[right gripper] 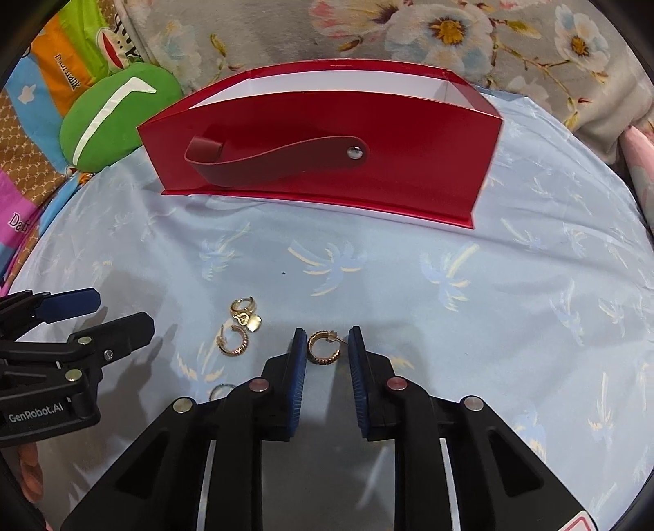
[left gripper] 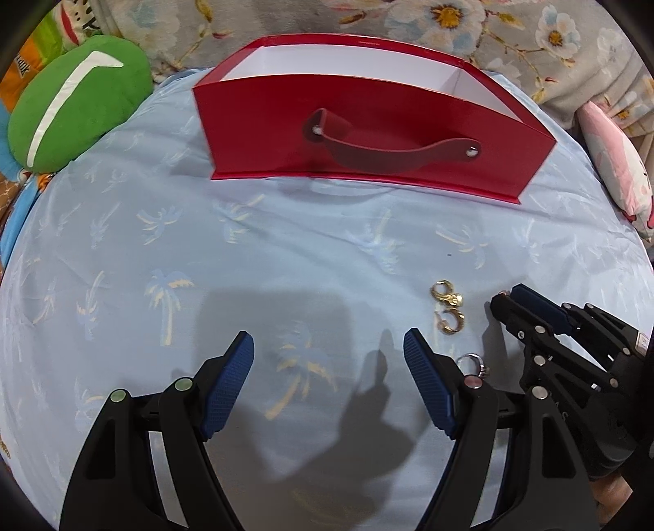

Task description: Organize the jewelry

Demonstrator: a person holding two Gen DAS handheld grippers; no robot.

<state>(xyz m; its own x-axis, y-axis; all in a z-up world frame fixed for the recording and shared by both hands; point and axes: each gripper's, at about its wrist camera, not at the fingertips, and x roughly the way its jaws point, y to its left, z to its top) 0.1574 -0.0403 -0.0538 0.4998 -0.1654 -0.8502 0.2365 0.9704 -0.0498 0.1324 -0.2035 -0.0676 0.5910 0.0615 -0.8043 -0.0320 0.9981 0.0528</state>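
Observation:
My right gripper (right gripper: 327, 341) rests on the bed sheet with its blue pads pressed against both sides of a gold hoop earring (right gripper: 324, 347). To its left lie a gold hoop with a heart charm (right gripper: 245, 312) and a second gold hoop earring (right gripper: 234, 341). A silver ring (right gripper: 220, 390) is partly hidden behind the gripper's left finger. In the left wrist view the left gripper (left gripper: 329, 347) hovers open over bare sheet, left of the charm hoop (left gripper: 446, 294), the loose hoop (left gripper: 451, 322) and the ring (left gripper: 472, 363). The right gripper (left gripper: 505, 296) shows at the right. A red box (left gripper: 368, 134) with a strap handle stands open-topped behind.
Everything sits on a light blue sheet (left gripper: 286, 253) printed with palm trees. A green cushion (left gripper: 77, 98) lies at the back left, a pink pillow (left gripper: 613, 163) at the right, and a floral blanket (right gripper: 449, 32) behind the box.

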